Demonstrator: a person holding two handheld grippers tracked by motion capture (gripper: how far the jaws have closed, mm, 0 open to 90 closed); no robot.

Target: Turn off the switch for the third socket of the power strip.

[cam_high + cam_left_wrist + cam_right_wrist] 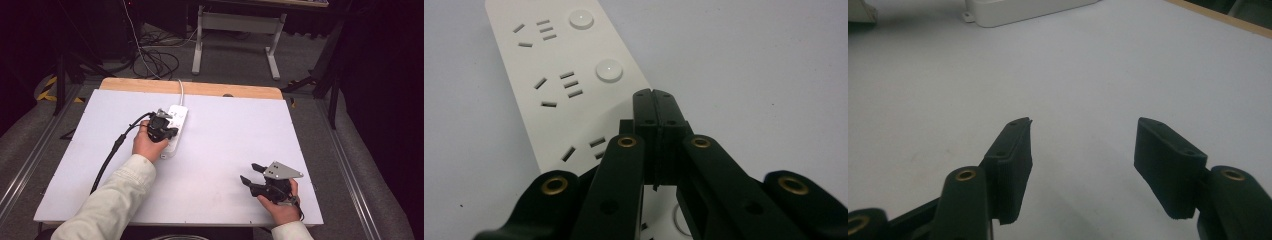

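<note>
A white power strip (176,127) lies on the white table top (225,145), its cord running to the far edge. My left gripper (167,131) hovers over the strip's near half, jaws pressed together with nothing between them. In the left gripper view its shut tips (654,97) sit above the strip (559,80), beside a round white button (609,70) and several socket slots. My right gripper (249,173) rests near the table's front right, jaws wide apart and empty. The right gripper view shows its open tips (1083,137) over bare table, the strip's end (1023,10) far off.
A black cable (112,152) trails from the left gripper across the table's left side. A wooden strip (190,88) edges the far side. Beyond it stand a table frame (237,35) and loose cables (155,60) on the floor.
</note>
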